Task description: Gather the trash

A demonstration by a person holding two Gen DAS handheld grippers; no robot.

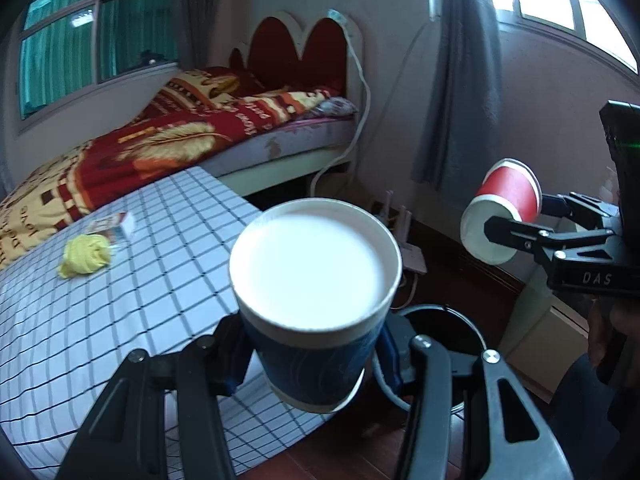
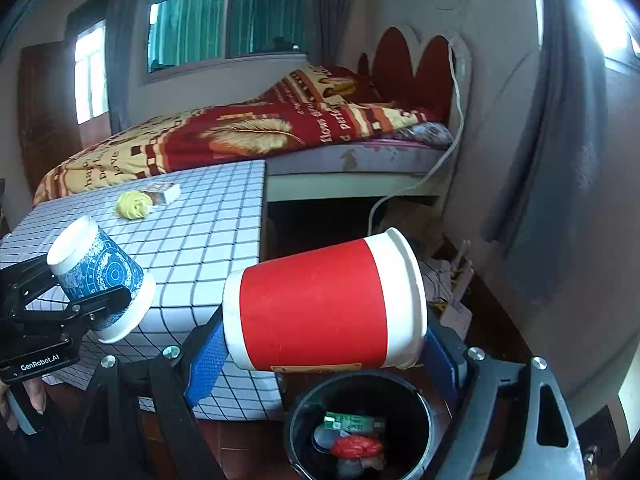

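The red cup (image 2: 324, 304) lay sideways, pinched by the right hand-held gripper (image 2: 320, 344) above the bin (image 2: 296, 420) — the left hand-held gripper (image 1: 312, 364) pinched the blue cup (image 1: 316, 364) — best released only once centred over the bin's mouth.

Bedroom: bed (image 2: 248, 136), grey curtains (image 1: 456, 80), bright windows (image 2: 224, 20).

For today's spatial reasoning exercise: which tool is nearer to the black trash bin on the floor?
Right. The right tool, gripping the red cup, hangs just above the black trash bin. The left tool, holding the blue cup, is off to the side over the checked table.
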